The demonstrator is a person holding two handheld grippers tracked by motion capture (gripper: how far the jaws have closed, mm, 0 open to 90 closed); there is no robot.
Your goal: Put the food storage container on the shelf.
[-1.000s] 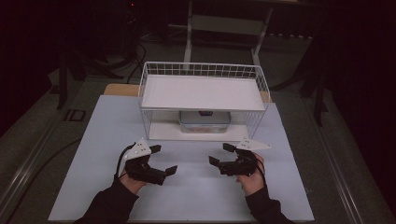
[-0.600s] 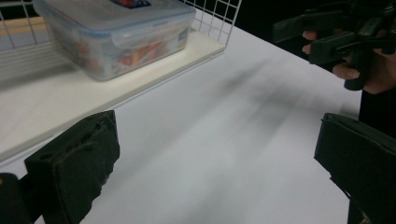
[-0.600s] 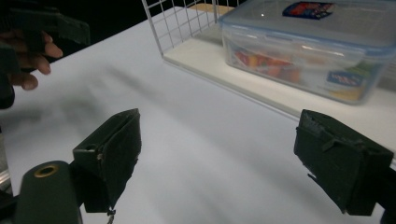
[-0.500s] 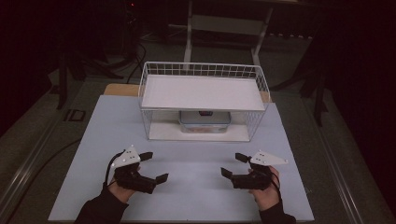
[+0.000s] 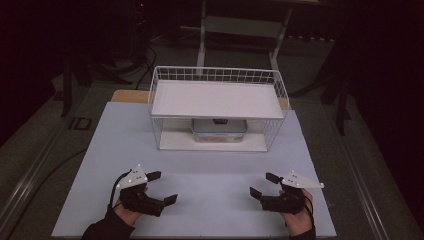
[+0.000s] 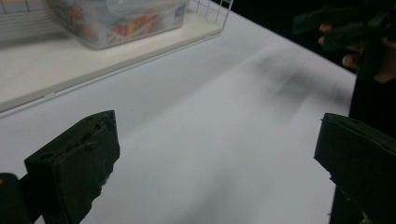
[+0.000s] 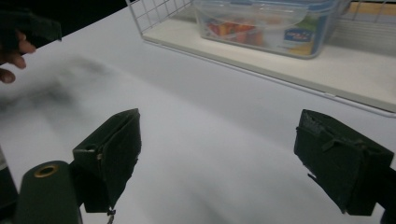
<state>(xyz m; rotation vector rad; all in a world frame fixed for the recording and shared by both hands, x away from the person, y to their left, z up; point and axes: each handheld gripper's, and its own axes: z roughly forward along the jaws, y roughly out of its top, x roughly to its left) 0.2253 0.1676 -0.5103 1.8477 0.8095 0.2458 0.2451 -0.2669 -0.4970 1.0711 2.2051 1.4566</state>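
Observation:
My left gripper (image 5: 163,187) rests low over the white table (image 5: 210,167) near its front left, open, with nothing between its jaws. My right gripper (image 5: 262,185) mirrors it at the front right, also open and holding nothing. Behind them stands a white wire rack (image 5: 217,80) with a flat white upper shelf. A clear plastic box with a blue lid (image 5: 218,131) sits on the rack's bottom board. In the left gripper view, the left gripper (image 6: 217,154) points across bare table with the box (image 6: 116,18) at upper left. In the right gripper view, the right gripper (image 7: 224,154) faces the box (image 7: 271,25).
Bare white tabletop lies between the grippers and the rack. The other hand and its gripper (image 6: 355,32) show at the upper right of the left gripper view. A hand (image 7: 14,42) shows at the upper left of the right gripper view. Dark floor and stands surround the table.
Both grippers have drawn back toward the table's near edge and spread farther apart. Their jaws have stayed open.

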